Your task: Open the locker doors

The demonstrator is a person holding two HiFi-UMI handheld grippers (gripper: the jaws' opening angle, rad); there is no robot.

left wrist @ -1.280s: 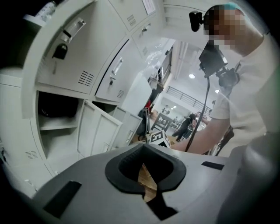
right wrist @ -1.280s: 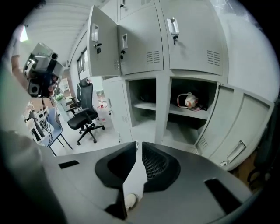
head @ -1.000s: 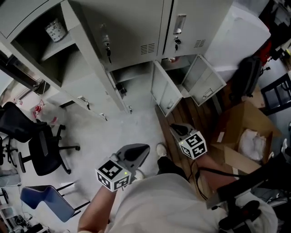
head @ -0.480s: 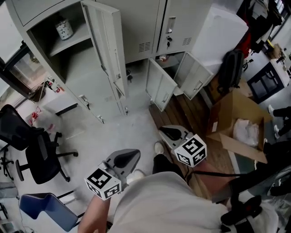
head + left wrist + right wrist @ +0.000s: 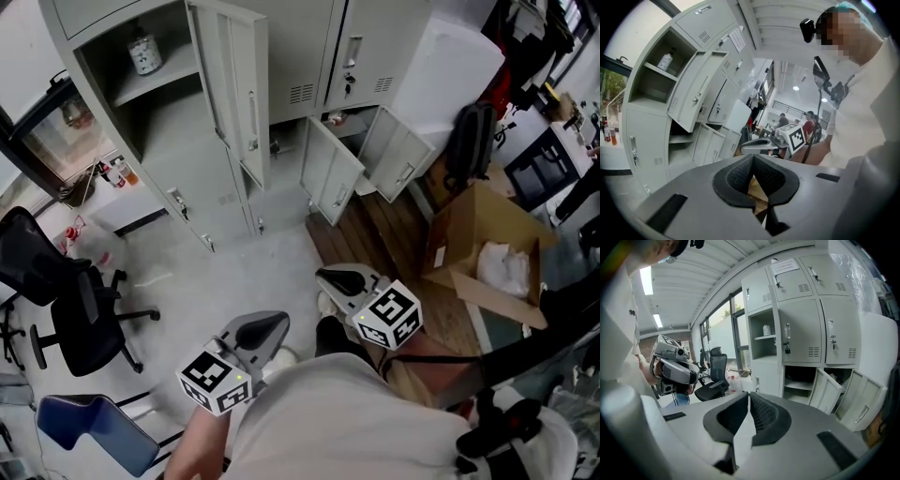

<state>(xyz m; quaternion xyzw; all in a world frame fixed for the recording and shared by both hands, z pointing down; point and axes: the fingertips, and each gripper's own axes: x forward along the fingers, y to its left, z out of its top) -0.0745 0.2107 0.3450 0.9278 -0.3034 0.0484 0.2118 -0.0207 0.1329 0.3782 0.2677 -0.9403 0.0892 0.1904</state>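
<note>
The grey lockers (image 5: 361,47) stand at the top of the head view. One tall door (image 5: 234,94) hangs open beside a shelf holding a small bottle (image 5: 143,52). Two low doors (image 5: 328,183) (image 5: 403,159) also stand open, while the right tall door (image 5: 839,331) is closed. My left gripper (image 5: 267,328) and right gripper (image 5: 337,278) hover near my body, well away from the lockers. The left gripper (image 5: 753,157) is shut and empty. The right gripper (image 5: 749,394) has just been closing with nothing between its pads, which nearly meet.
A black office chair (image 5: 66,291) and a blue chair (image 5: 84,427) stand on the left. An open cardboard box (image 5: 487,248), a black backpack (image 5: 469,141) and a white cabinet (image 5: 450,70) are on the right. Several people stand far off in the left gripper view.
Both grippers have pulled back from the lockers toward my body. The head view has shifted, so the open tall door and its shelf now show more fully.
</note>
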